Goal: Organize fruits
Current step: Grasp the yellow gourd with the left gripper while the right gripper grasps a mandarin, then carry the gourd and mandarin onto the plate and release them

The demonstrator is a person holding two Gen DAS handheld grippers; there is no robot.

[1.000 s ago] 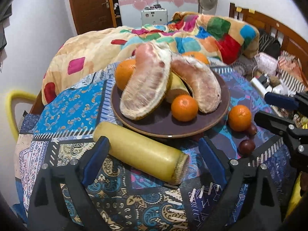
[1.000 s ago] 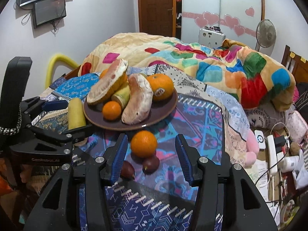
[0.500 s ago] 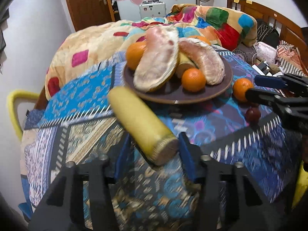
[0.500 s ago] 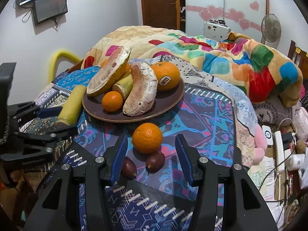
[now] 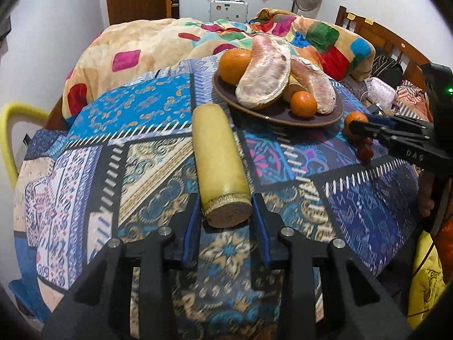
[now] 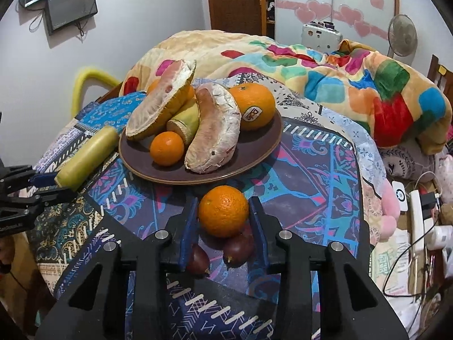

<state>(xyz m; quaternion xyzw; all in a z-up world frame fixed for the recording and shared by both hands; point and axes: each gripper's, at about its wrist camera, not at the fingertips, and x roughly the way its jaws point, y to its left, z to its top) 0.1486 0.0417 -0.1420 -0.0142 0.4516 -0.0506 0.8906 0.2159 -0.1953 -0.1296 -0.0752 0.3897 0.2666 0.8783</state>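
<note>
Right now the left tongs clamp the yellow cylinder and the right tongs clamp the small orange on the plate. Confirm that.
Not quite. The right tongs clamp the orange lying on the cloth in front of the plate, as the right wrist view shows. The left tongs do clamp the yellow cylinder.
</note>
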